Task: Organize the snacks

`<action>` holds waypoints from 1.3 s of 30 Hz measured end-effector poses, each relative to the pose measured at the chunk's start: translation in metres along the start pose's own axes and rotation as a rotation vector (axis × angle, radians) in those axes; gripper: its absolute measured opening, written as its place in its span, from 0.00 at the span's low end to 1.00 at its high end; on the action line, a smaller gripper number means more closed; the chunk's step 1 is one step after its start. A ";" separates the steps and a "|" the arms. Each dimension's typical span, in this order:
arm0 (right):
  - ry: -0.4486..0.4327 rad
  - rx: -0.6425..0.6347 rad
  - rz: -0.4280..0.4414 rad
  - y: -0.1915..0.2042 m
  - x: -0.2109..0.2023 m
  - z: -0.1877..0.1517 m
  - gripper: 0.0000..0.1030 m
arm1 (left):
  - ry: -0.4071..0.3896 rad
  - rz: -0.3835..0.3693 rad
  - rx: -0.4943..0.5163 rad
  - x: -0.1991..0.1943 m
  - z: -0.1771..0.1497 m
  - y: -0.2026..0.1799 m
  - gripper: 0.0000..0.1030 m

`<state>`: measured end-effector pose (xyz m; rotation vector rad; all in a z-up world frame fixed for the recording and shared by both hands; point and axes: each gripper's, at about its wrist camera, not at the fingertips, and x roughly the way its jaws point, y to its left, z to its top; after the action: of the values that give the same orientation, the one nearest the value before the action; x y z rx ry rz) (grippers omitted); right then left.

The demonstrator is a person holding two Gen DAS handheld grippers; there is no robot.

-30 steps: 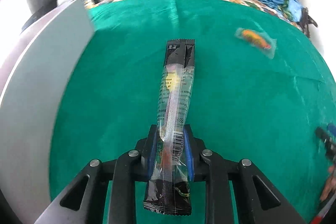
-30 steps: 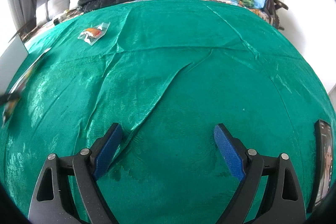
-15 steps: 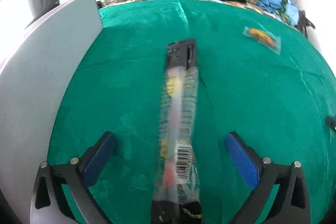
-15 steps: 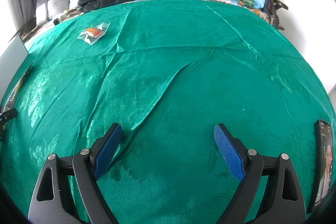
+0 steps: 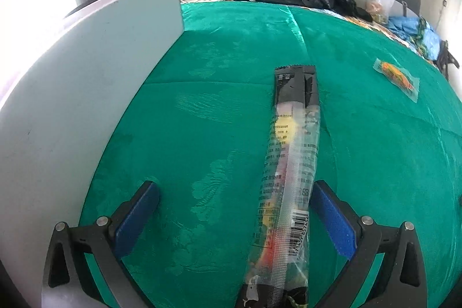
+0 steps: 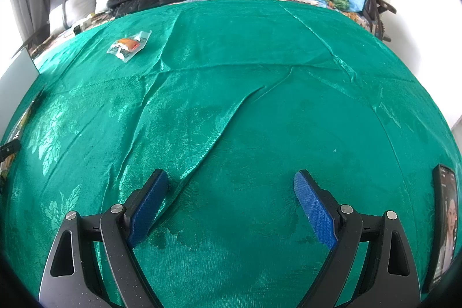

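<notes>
Left tongs (image 5: 234, 194) gaping wide, gripping nothing; long snack packet (image 5: 288, 172) lying on green cloth (image 5: 216, 111) beside its right finger. Right tongs (image 6: 231, 186) spreading wide over bare cloth; small snack packet (image 6: 128, 46) lying well apart.

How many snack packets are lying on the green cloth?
2 clearly visible: a long snack stick packet beside the open left gripper, and a small orange snack packet farther away. More may be hidden beyond the frames.

The long snack packet (image 5: 288, 172) runs off the bottom edge, its near end unseen
</notes>
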<state>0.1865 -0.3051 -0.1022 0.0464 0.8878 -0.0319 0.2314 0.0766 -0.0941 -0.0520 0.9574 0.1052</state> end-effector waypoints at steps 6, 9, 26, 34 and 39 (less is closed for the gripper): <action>0.000 0.000 0.000 0.000 0.000 0.000 0.89 | -0.006 -0.016 0.023 -0.001 0.000 0.001 1.00; 0.000 0.000 0.000 0.001 0.000 0.000 0.89 | -0.011 -0.013 0.020 -0.001 0.000 0.000 1.00; 0.000 -0.001 0.000 0.001 0.000 0.000 0.89 | -0.013 -0.013 0.019 -0.001 -0.001 0.001 1.00; 0.034 -0.054 0.057 0.005 0.006 0.012 0.87 | -0.014 -0.016 0.017 -0.002 -0.001 0.001 1.00; -0.026 -0.179 0.185 0.038 0.016 0.091 0.87 | -0.014 -0.016 0.017 -0.002 -0.001 0.001 1.00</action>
<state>0.2686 -0.2719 -0.0566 -0.0392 0.8546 0.2187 0.2296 0.0775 -0.0932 -0.0433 0.9436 0.0825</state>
